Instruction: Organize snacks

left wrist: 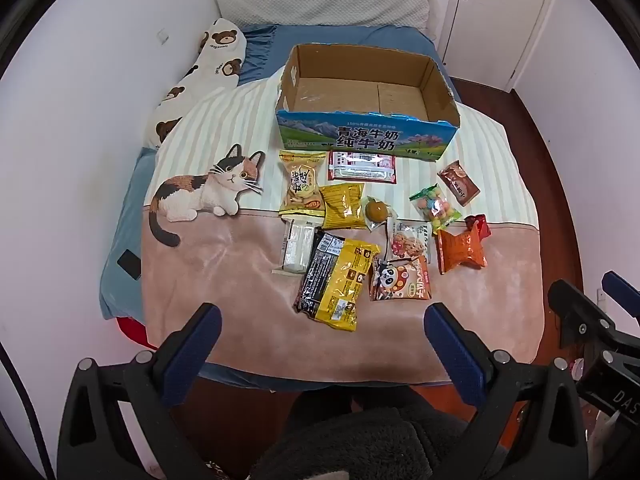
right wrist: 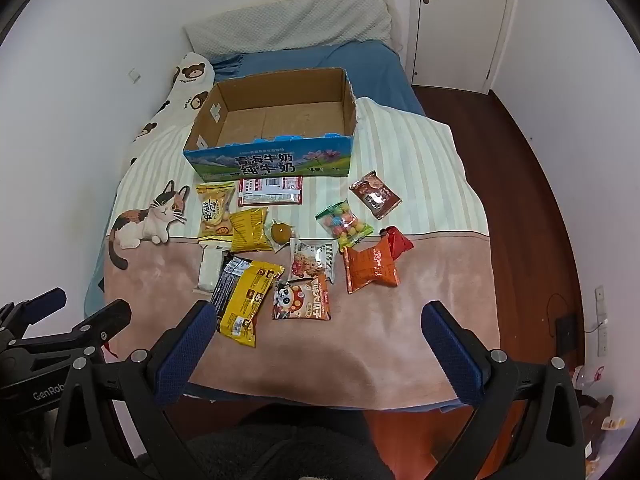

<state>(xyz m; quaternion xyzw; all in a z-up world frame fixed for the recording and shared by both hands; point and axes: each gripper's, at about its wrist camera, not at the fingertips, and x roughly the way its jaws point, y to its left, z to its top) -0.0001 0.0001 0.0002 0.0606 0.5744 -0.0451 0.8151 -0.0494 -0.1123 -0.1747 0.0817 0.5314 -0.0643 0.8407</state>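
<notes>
- We look down on a bed [left wrist: 132, 216] pushed against a white wall [left wrist: 80, 120], blue sheet beneath, a blanket [left wrist: 248, 320] on top: pale stripes at the far half, pink at the near half, with a cat picture [left wrist: 208, 192] at the left.
- At the head lie one grey pillow [left wrist: 320, 0] and one bear-print pillow [left wrist: 208, 68]; a white door [right wrist: 460, 20] and dark wood floor [right wrist: 528, 200] are at the right.
- One open cardboard box [left wrist: 440, 92], blue-printed in front, stands on the striped part with nothing in it.
- We count twelve snacks, all on the blanket just in front of the box: a biscuit bag [left wrist: 302, 184], a red flat pack [left wrist: 362, 166], a brown pack [left wrist: 458, 182], a yellow pack [left wrist: 344, 206], a round cake [left wrist: 377, 211], a candy bag [left wrist: 434, 206], a red sweet [left wrist: 478, 224], an orange pack [left wrist: 460, 252], a white bar [left wrist: 298, 246], a cereal pack [left wrist: 408, 242], a panda pack [left wrist: 400, 280], and a black-yellow bag [left wrist: 336, 280].
- Two grippers: our left gripper [left wrist: 322, 330] and right gripper [right wrist: 318, 328] both hover over the near blanket edge, fingers wide apart, holding nothing.
</notes>
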